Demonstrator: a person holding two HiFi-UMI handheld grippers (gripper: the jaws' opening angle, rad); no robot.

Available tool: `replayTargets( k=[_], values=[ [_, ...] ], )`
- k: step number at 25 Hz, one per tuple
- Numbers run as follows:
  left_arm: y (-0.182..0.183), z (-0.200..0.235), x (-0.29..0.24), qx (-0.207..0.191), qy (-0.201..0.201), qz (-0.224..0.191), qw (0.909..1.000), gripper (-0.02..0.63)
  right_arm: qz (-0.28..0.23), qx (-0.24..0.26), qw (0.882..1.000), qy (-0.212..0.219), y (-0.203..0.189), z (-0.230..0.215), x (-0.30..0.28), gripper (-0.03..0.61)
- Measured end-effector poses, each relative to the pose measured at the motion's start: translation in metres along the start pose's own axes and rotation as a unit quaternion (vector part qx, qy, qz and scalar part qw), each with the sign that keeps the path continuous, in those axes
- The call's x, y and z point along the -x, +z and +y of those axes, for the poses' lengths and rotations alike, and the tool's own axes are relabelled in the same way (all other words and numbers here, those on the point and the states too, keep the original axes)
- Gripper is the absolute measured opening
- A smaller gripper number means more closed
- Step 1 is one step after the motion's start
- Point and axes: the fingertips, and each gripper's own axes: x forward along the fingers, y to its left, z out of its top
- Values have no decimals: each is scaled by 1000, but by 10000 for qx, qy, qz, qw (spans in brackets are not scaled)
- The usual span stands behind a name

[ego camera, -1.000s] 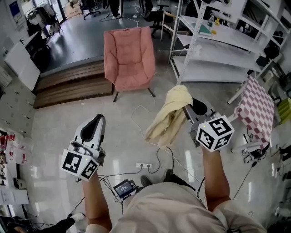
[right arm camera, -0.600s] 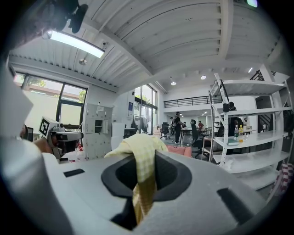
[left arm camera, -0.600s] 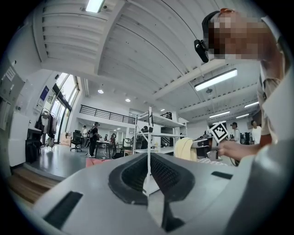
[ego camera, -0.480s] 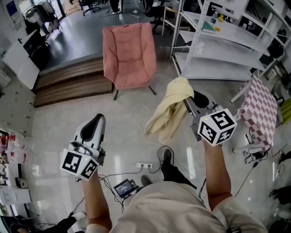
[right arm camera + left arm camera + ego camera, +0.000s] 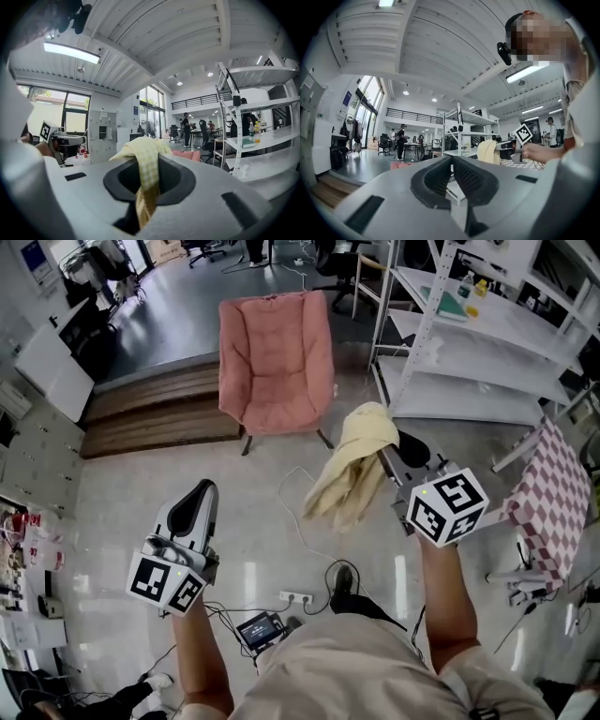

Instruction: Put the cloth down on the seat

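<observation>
A pale yellow cloth (image 5: 354,468) hangs from my right gripper (image 5: 386,454), whose jaws are shut on it. In the right gripper view the cloth (image 5: 143,165) runs down between the pads and bunches over the tip. The pink padded chair (image 5: 275,360) stands ahead on the floor, its seat bare, a good way beyond the cloth. My left gripper (image 5: 200,492) is held low at the left, shut with nothing in it. Its closed jaws fill the bottom of the left gripper view, with the right gripper (image 5: 506,146) and the cloth (image 5: 486,152) visible beyond.
White metal shelving (image 5: 469,343) stands at the right of the chair. A checked pink-and-white cloth (image 5: 548,493) lies on a stand at the far right. Cables and a power strip (image 5: 297,597) lie on the floor by my feet. Wooden steps (image 5: 155,411) lie left of the chair.
The view has shifted as the person steps forward; the chair sits slightly closer. The right gripper still carries the cloth. The left gripper keeps its place.
</observation>
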Motion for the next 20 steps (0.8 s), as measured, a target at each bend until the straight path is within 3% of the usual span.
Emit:
replayTargets(
  k=[11,20],
  values=[
    [1,-14,-117,-126,216,213,9995,17,-14,-174,9990,419,-5,-106,-47,37],
    [11,-25,-175,-328,127,314,9989,17,-46,-314,9982,510,-4,-152,-65,37]
  ],
)
